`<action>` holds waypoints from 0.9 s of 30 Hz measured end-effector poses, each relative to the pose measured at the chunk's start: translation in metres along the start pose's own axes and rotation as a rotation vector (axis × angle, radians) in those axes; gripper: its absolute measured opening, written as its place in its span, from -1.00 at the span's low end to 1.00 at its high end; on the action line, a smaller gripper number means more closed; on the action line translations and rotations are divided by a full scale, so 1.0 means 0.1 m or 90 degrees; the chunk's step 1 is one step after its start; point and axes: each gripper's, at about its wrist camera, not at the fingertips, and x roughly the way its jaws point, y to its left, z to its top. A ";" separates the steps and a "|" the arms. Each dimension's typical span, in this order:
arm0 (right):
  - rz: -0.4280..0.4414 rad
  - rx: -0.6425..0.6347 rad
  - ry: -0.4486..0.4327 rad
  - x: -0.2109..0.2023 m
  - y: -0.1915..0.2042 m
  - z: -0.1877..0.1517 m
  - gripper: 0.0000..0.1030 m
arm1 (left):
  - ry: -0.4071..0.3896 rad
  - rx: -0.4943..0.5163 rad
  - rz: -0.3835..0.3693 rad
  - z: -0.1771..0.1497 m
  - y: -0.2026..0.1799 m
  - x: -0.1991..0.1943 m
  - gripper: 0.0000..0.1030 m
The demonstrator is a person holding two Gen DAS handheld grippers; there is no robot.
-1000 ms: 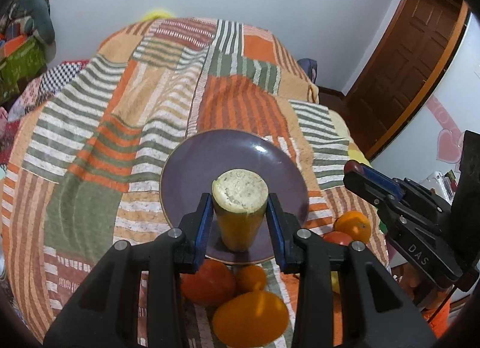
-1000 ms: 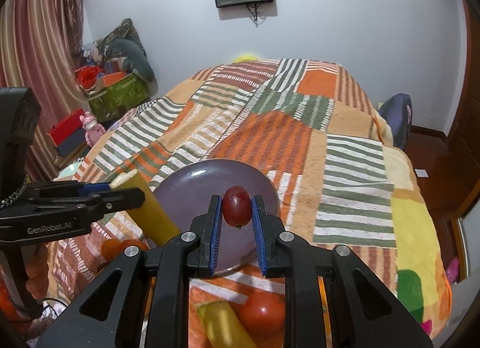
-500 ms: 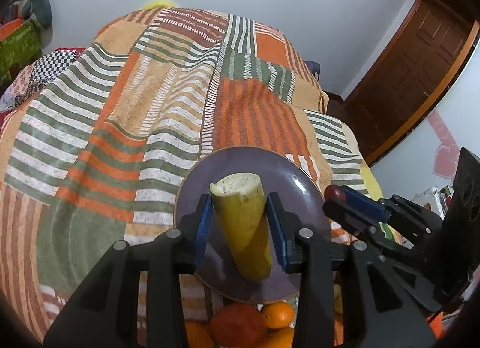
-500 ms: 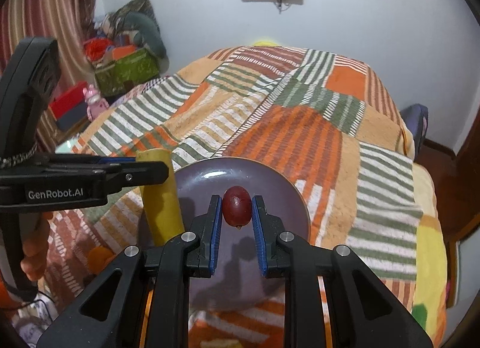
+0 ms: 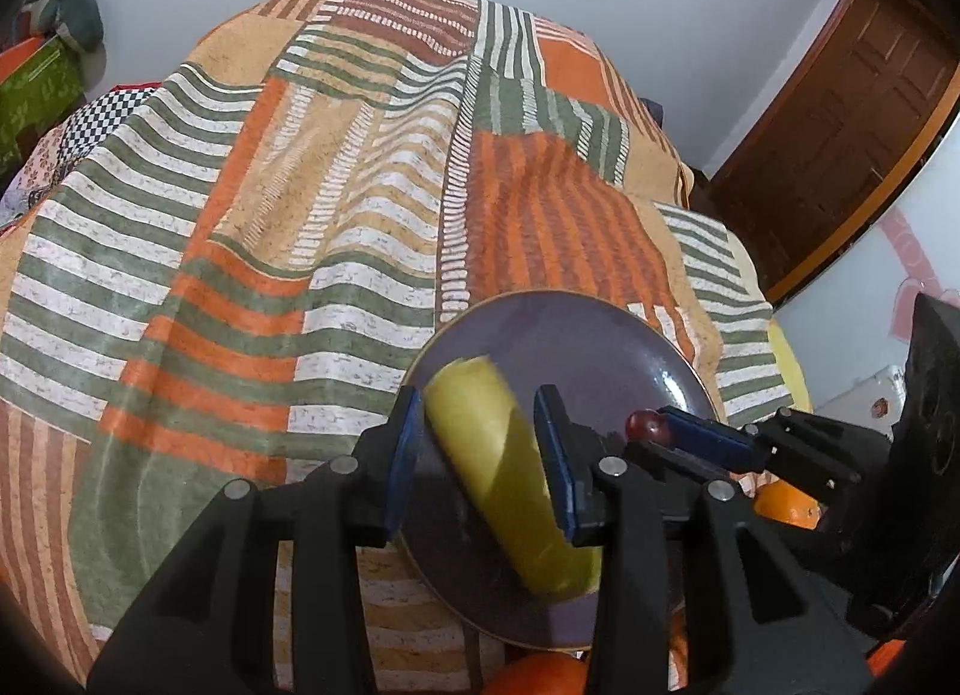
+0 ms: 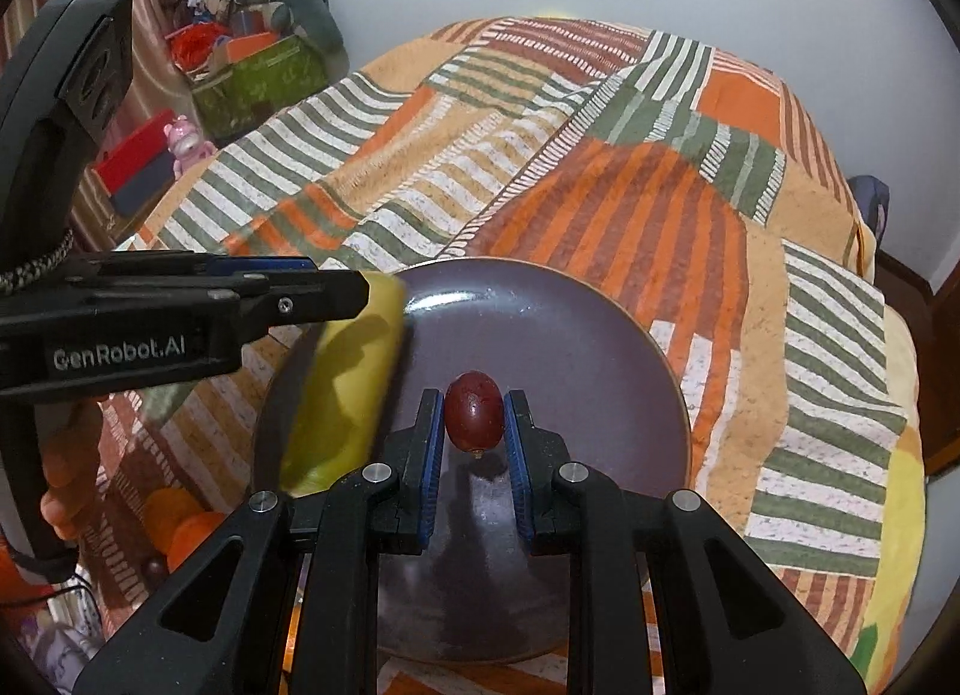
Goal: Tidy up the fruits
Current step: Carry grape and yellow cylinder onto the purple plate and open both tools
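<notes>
- Left wrist view: the left hand-held gripper [image 5: 480, 449] has its blue pads on either side of a yellow-green cylinder of fruit [image 5: 510, 479], which slants from upper left to lower right between them. The left pad touches its upper end; by the right pad the motion blur makes contact hard to judge.
- The fruit cylinder is over the purple plate [image 5: 576, 335], which lies on the striped patchwork bedspread [image 5: 252, 227] of a bed.
- The right hand-held gripper [image 5: 651, 425] reaches in from the right edge, closed on a small red fruit [image 5: 645, 424] above the plate's right part.
- An orange [image 5: 786, 506] shows behind that gripper at the right, and another orange fruit [image 5: 534, 677] peeks out at the bottom edge, just below the plate.
- Right wrist view: the right hand-held gripper [image 6: 474, 425] stands narrow, its pads pressed on both sides of the small red fruit [image 6: 474, 410], held upright over the middle of the purple plate [image 6: 600, 335].
- The left hand-held gripper [image 6: 336, 290] comes in from the left, with the yellow-green cylinder [image 6: 342, 389] hanging blurred from it over the plate's left rim.
- A person's fingers [image 6: 66, 473] grasp that gripper's handle at the left edge.
- Orange fruits [image 6: 180, 521] lie on the bedspread [image 6: 600, 167] below the cylinder, left of the plate.
</notes>
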 end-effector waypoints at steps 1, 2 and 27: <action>0.001 0.000 0.003 0.00 0.00 0.00 -0.64 | 0.001 0.003 0.002 -0.01 0.00 0.01 -0.26; 0.000 -0.001 0.006 0.02 0.00 0.00 -0.64 | 0.000 0.008 0.006 -0.01 -0.02 0.01 -0.26; -0.049 0.024 -0.061 -0.69 -0.12 -0.16 -0.43 | -0.070 0.055 0.063 -0.27 -0.21 -0.79 -0.24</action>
